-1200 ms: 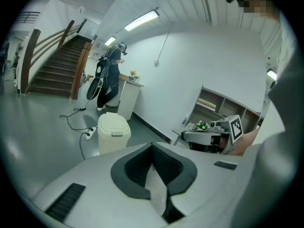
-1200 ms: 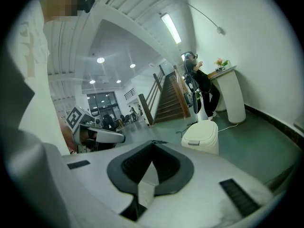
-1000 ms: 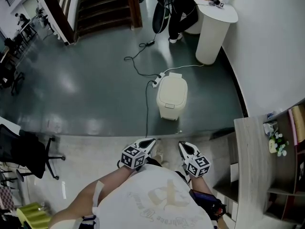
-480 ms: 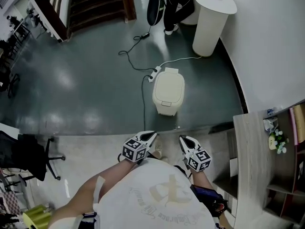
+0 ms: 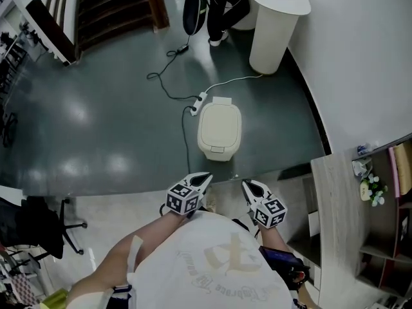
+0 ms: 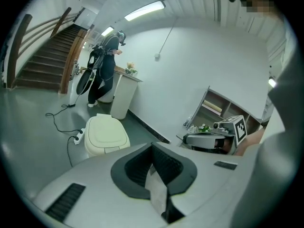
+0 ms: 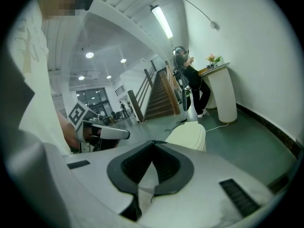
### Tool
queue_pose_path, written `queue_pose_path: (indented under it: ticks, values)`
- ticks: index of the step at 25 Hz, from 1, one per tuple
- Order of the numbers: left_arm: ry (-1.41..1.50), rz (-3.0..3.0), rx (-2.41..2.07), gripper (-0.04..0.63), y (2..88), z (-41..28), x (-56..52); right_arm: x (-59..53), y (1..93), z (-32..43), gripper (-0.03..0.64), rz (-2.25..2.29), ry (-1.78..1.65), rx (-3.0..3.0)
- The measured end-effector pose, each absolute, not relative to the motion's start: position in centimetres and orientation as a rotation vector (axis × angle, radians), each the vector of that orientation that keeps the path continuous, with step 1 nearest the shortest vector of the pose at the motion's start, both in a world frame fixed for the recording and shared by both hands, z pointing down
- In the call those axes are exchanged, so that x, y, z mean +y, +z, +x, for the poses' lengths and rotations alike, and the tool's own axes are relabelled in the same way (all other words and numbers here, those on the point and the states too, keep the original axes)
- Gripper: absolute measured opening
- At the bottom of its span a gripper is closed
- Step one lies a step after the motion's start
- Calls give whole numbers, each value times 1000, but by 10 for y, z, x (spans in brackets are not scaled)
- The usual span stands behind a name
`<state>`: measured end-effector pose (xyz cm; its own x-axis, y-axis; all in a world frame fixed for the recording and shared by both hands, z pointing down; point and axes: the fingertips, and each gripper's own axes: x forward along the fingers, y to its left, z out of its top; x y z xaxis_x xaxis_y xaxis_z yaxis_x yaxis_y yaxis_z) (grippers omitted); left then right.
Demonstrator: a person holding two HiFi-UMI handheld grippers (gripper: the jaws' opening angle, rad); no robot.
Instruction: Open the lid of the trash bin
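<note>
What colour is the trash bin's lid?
The lid is cream; clearest in the left gripper view.

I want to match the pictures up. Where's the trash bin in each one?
Head view: trash bin on the floor, middle of the picture.
Left gripper view: trash bin left of centre, lid shut.
Right gripper view: trash bin just right of centre.
Shared landmark: the white round stand beyond it.

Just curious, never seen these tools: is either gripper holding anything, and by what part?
Nothing is held. The left gripper and right gripper both have jaws together, empty; the trash bin stands apart on the floor ahead, closed.
</note>
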<state>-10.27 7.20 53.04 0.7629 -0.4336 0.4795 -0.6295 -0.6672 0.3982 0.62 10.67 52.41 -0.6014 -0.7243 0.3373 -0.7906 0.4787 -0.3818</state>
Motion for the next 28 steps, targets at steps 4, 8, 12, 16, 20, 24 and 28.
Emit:
queue_pose_path:
  ticks: [4, 8, 12, 16, 20, 24, 28]
  values:
    - [460, 2402, -760, 14, 534, -100, 45, 79, 521, 9, 6, 1366, 767, -2559]
    - [457, 2404, -725, 14, 535, -100, 20, 53, 517, 9, 6, 1401, 766, -2525]
    - [443, 2409, -711, 14, 533, -105, -5, 33, 515, 8, 6, 1429, 765, -2496]
    - [444, 2413, -708, 14, 536, -113, -25, 10, 514, 5, 6, 1445, 751, -2483]
    - [443, 2426, -700, 14, 534, -120, -38, -11, 511, 0, 6, 1447, 732, -2478]
    - [433, 2417, -714, 14, 535, -128, -45, -23, 510, -6, 6, 1417, 718, -2480]
    - [425, 2398, -742, 14, 539, -134, -51, -35, 511, -8, 6, 1394, 714, -2487]
